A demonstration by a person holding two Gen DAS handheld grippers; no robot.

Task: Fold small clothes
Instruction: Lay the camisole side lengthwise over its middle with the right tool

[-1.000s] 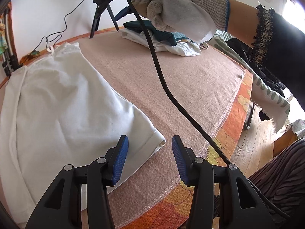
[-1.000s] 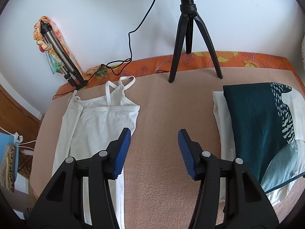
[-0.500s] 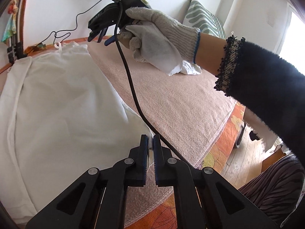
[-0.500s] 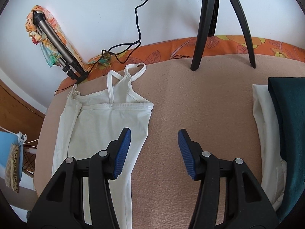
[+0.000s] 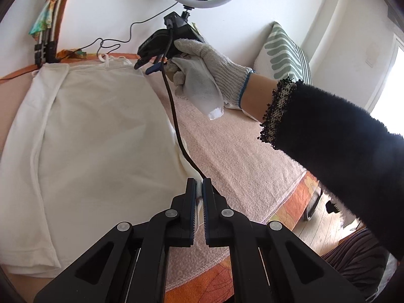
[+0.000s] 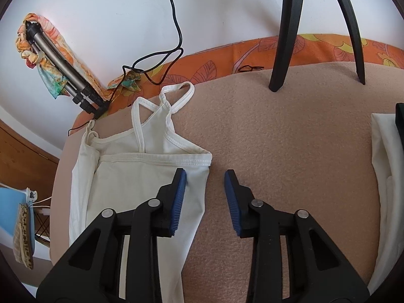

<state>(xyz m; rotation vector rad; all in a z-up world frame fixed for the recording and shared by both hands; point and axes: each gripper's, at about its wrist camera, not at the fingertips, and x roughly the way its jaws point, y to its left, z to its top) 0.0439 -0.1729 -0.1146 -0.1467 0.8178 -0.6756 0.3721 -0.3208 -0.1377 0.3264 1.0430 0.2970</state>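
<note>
While closing, right gripper (image 6: 205,176) astride camisole (image 6: 141,176) edge.

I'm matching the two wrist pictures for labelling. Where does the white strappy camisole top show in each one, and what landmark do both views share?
Left wrist: the white strappy camisole top fills the left half, straps far at the top, its near corner pinched in the shut left tongs.
Right wrist: camisole lies left of centre, straps toward the wall; the right tongs are closing over its right edge.
Shared landmark: the folded tripod wrapped in floral cloth leaning against the wall.
</note>
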